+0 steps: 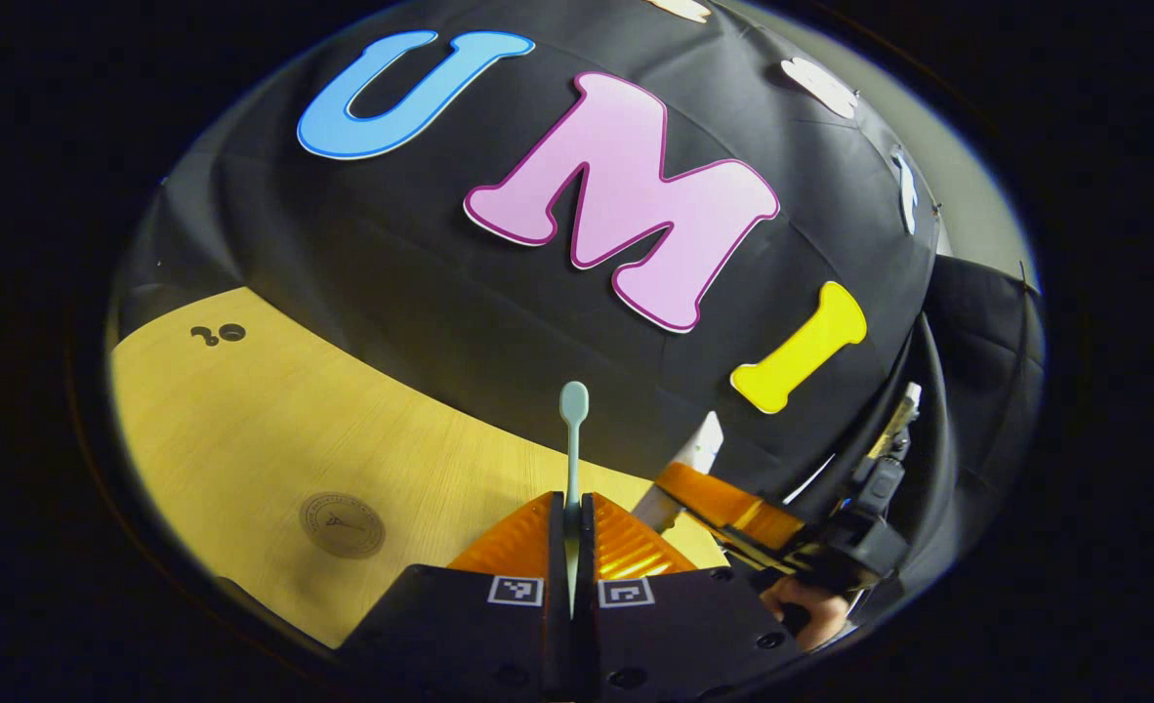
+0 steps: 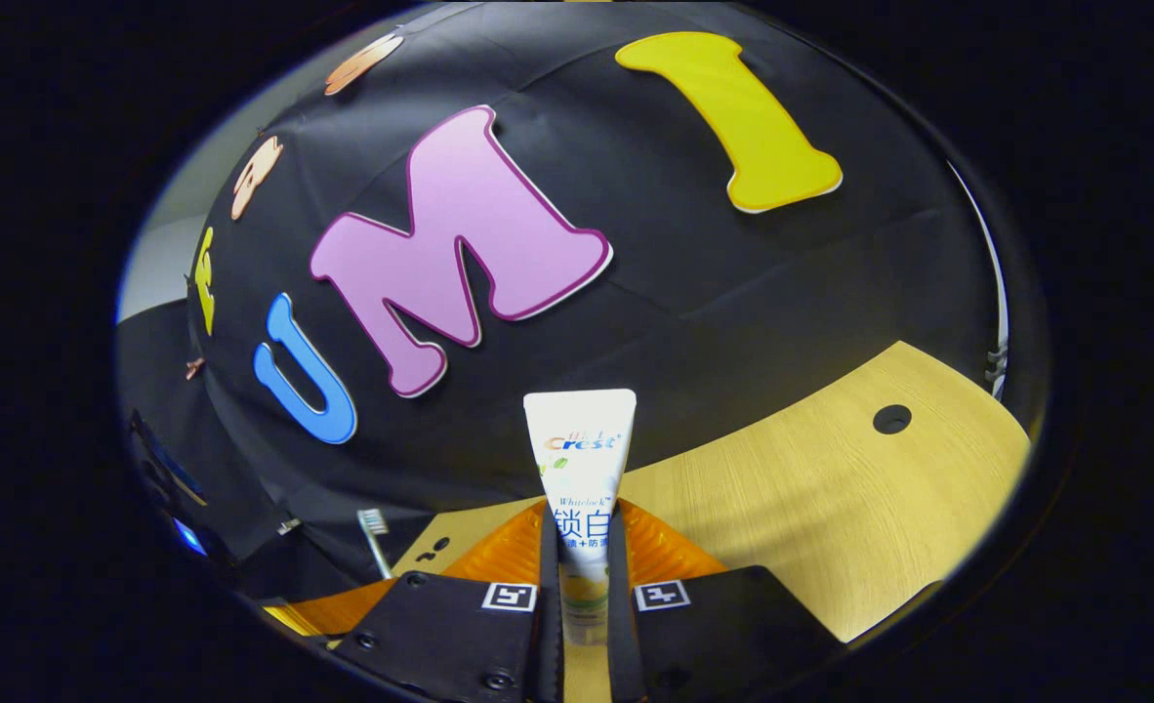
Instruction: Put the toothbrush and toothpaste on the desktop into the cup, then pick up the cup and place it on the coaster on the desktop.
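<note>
Standing upright between the fingers of the left gripper point(image 1: 573, 532), the toothbrush point(image 1: 573, 420) is a pale slim stick with its rounded end pointing up in front of the black booth wall; the fingers are closed tight against its handle, raised above the wooden surface point(image 1: 245, 430). On that surface, low and to the left in the left gripper view, lies the round brown coaster point(image 1: 343, 524), flat and well apart from the gripper. Two small dark holes point(image 1: 218, 335) sit near the far left edge of the wood.

In the right gripper view the toothpaste point(image 2: 580, 459) is a white tube held upright, its flat crimped end on top, and the right gripper point(image 2: 585, 547) has both fingers pressed against the tube's lower part, lifted above the surface point(image 2: 831, 508). A dark round hole point(image 2: 891, 419) marks the wood toward the right.

The right gripper also shows at the right of the left gripper view, farther off, with the white tube slanting up from it and a hand point(image 1: 806, 605) beneath it. At the lower left of the right gripper view the toothbrush's bristled head shows, small.
</note>
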